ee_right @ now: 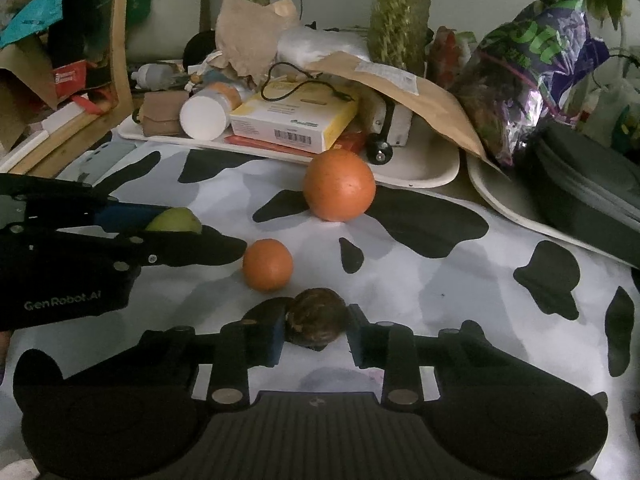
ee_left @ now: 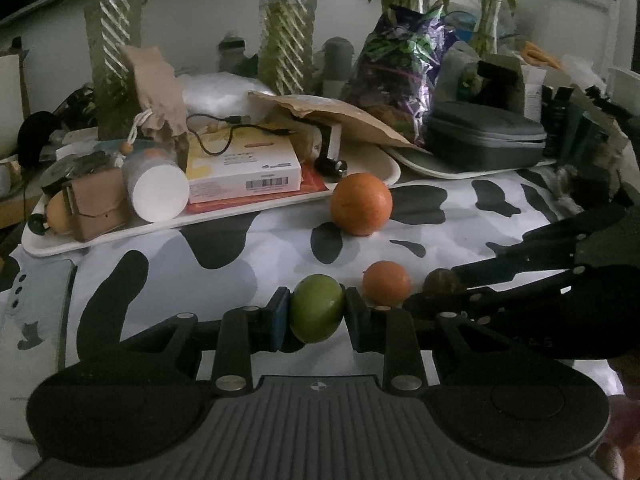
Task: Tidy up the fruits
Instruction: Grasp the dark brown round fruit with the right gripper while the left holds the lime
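Observation:
My left gripper (ee_left: 317,312) is shut on a green lime (ee_left: 317,307), held just over the cow-print cloth (ee_left: 440,220); it shows in the right wrist view (ee_right: 175,220) at the left. My right gripper (ee_right: 316,330) is around a dark brown fruit (ee_right: 317,317); its left pad touches the fruit and a small gap shows at the right pad. The brown fruit also shows in the left wrist view (ee_left: 440,280). A small orange (ee_left: 386,283) (ee_right: 267,264) lies between the two grippers. A large orange (ee_left: 361,203) (ee_right: 339,185) lies farther back.
A white tray (ee_left: 224,216) behind the fruits holds a box (ee_left: 244,168), a white bottle (ee_left: 158,184) and small clutter. A second tray (ee_right: 516,208) at the right carries a dark zip case (ee_left: 486,140). A purple foil bag (ee_left: 400,68) and plants stand behind.

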A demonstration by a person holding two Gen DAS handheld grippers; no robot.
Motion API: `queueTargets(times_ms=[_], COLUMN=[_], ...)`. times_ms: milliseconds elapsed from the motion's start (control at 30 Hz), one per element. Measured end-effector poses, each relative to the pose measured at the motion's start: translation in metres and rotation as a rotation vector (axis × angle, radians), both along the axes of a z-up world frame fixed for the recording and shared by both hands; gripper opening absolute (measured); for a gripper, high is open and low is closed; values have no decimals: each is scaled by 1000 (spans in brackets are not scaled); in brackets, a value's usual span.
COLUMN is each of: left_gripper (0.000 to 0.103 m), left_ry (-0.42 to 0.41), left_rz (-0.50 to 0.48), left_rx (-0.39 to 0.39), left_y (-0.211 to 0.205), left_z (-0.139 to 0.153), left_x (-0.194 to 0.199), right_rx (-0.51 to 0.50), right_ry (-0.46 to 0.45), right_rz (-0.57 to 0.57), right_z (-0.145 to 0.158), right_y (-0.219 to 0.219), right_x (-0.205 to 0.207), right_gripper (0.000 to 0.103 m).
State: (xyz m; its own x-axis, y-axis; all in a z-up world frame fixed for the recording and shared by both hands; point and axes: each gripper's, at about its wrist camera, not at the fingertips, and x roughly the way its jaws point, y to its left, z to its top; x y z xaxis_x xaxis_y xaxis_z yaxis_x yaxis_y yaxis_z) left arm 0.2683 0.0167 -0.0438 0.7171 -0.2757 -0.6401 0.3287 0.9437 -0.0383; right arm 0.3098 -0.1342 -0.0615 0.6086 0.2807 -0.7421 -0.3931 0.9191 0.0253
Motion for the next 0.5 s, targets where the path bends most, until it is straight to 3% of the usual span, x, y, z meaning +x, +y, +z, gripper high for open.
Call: queueTargets(times_ms=[500], left_gripper=[28], left_ry=[-9], left_rz=[-35], left_rx=[7], left_y=[-14], left_z=[7], left_x=[-22], right_rx=[12], right_ry=[-41], right_rz=[-10], right_z=[22], right_y=[-8], right_x=[-23], right_gripper=[33])
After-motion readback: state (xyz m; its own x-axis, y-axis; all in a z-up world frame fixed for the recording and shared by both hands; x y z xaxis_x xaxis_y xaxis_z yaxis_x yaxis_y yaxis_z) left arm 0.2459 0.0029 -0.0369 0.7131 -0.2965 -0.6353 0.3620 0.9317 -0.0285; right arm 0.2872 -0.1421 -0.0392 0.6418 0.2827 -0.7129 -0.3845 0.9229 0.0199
